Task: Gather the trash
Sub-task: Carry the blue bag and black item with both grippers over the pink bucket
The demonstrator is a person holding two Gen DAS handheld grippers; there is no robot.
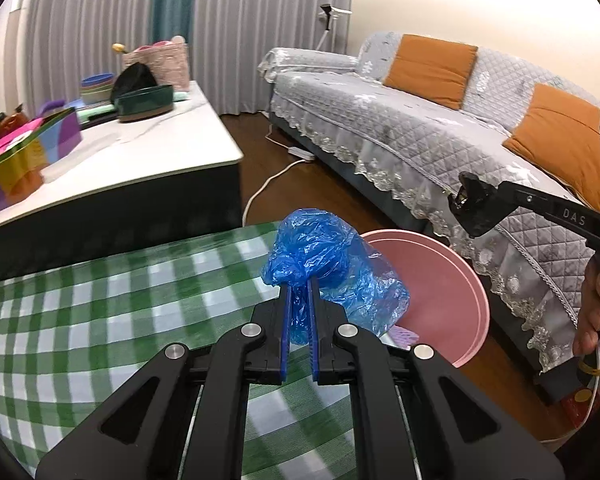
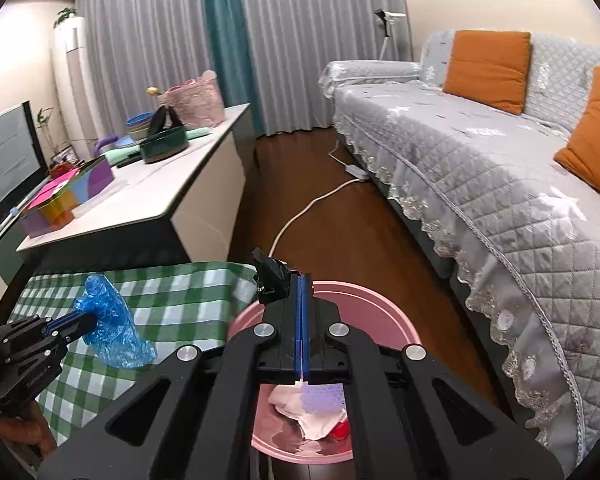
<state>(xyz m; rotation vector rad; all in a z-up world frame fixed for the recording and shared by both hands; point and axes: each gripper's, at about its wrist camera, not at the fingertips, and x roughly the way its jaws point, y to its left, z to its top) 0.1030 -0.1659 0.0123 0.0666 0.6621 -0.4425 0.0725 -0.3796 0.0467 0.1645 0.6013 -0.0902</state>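
Note:
My left gripper [image 1: 300, 285] is shut on a crumpled blue plastic bag [image 1: 324, 264] and holds it above the green checked tablecloth [image 1: 100, 300], near the rim of the pink bin [image 1: 452, 280]. The right wrist view shows the same bag [image 2: 112, 320] in the left gripper [image 2: 90, 318] over the cloth, left of the pink bin [image 2: 384, 308]. My right gripper [image 2: 302, 280] is shut and empty, held above the bin. White tissue and purple and red scraps [image 2: 312, 404] lie inside the bin. The right gripper [image 1: 470, 210] shows at the right in the left wrist view.
A white table [image 2: 140, 200] behind the cloth carries a dark green bowl [image 2: 164, 148], coloured boxes [image 2: 68, 196] and a pink basket [image 2: 196, 100]. A grey sofa [image 2: 500, 184] with orange cushions runs along the right. A white cable and power strip [image 2: 356, 172] lie on the wooden floor.

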